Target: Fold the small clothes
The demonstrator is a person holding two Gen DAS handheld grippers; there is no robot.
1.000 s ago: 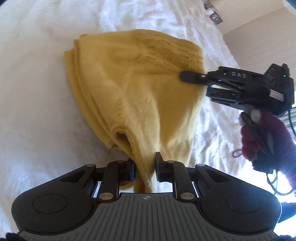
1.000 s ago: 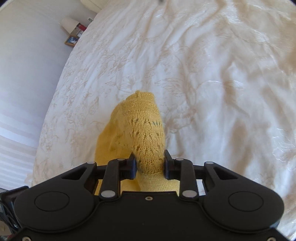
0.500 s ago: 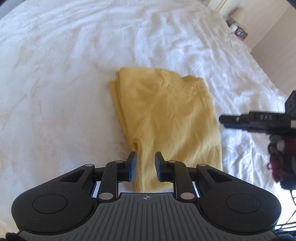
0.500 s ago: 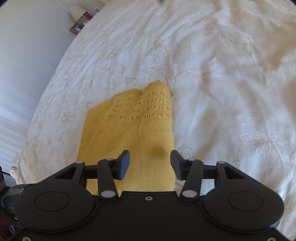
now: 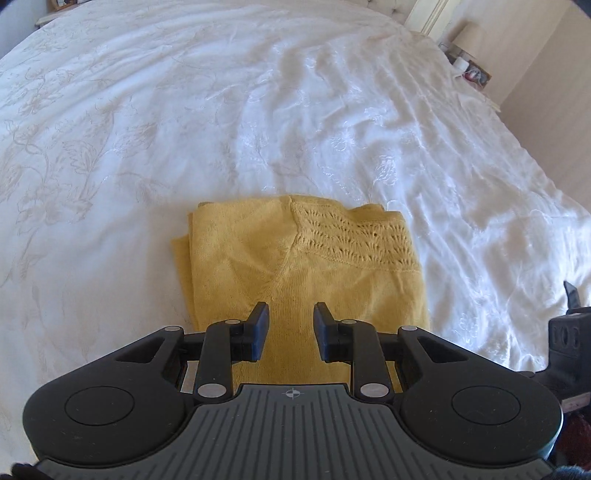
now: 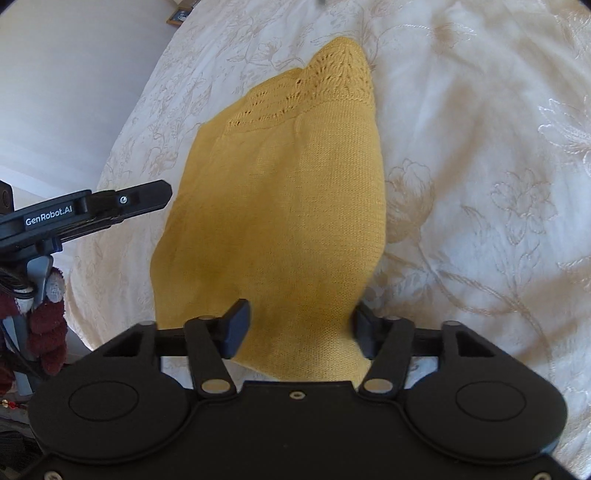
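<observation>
Bed (image 5: 258,110): white bedspread with embroidered flowers, rumpled, brightly sunlit | Far right: cream headboard (image 5: 424,14), bedside lamp (image 5: 469,35) above small cluttered items | Right: beige wall (image 5: 546,74) | Left: pale wall (image 6: 74,74)

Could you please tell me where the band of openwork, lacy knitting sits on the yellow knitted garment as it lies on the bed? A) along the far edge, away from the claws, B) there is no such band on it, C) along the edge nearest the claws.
A: in both wrist views the lacy band runs along the far edge of the yellow garment, beyond the plain knit, on the white bedspread.
</observation>
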